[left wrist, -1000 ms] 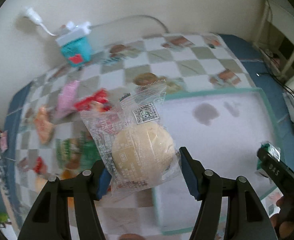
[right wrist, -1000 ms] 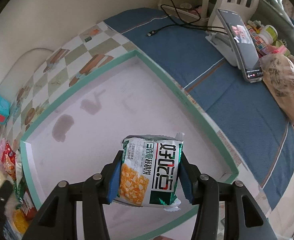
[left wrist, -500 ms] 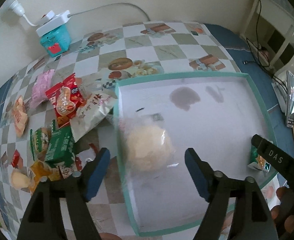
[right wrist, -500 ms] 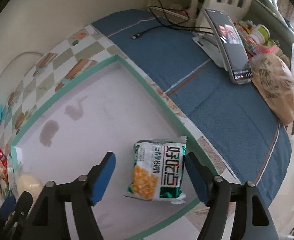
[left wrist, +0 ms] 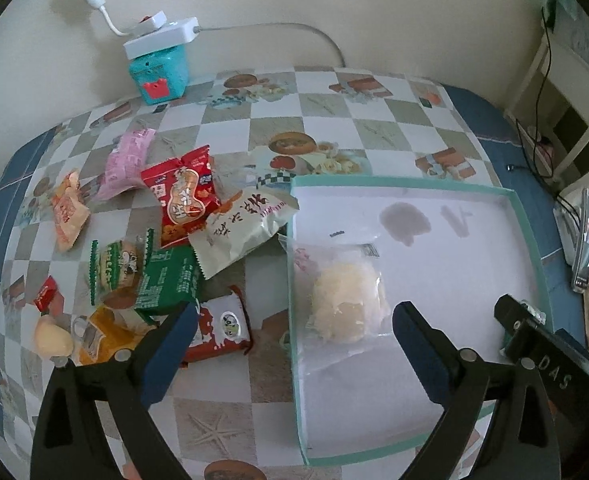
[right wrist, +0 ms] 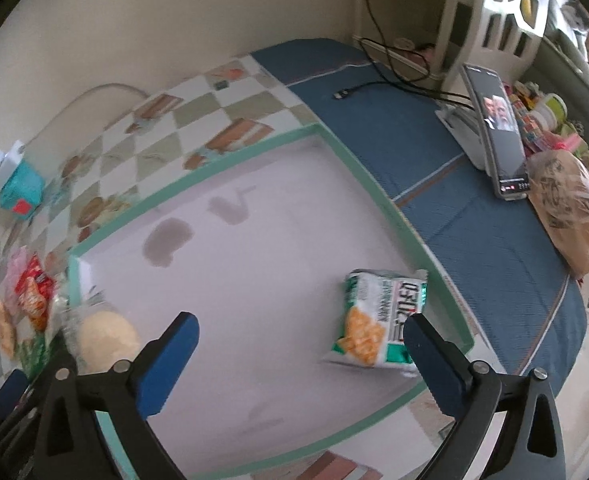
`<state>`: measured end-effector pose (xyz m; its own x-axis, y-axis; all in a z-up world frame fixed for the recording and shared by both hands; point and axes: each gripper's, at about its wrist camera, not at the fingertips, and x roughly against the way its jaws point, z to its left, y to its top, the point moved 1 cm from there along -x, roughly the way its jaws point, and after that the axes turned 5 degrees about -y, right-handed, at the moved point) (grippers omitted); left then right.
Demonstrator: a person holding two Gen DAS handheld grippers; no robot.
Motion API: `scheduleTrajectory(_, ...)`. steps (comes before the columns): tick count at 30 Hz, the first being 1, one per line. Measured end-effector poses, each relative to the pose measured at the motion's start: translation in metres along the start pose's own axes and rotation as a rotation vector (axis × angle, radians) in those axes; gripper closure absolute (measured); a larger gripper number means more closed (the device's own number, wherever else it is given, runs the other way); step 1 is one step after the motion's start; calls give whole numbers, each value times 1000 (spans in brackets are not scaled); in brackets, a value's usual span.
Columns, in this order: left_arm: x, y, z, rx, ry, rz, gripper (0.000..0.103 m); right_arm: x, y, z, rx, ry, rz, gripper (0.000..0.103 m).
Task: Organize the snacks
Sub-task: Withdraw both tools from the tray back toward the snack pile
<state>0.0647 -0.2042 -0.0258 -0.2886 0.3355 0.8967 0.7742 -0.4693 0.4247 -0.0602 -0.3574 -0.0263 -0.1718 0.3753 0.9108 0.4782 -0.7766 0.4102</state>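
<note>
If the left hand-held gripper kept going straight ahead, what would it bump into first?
Probably the clear-wrapped round pastry lying in the white tray. It sits right ahead, between the fingers of the left hand-held gripper, whose jaws have just opened and let it go. Depth is hard to judge here.

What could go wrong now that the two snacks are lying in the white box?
1. The left gripper has just been opening and hangs beside the snack pile. Its fingers could knock the overlapping packets about.
2. The bun in its clear wrapper lies against the white box's green rim, so a nudge might tip it out.
3. The right gripper, also just opened, hangs close to the green cracker packet and could drag it.
</note>
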Motion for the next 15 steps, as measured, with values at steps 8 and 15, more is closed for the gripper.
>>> scheduleTrajectory(8, 25, 3, 44, 149, -55, -59, 5, 19, -10, 22, 40, 86, -45, 0)
scheduleTrajectory(15, 73, -1, 90, 112, -34, -100, 5, 35, -23, 43, 118, 98, -58, 0)
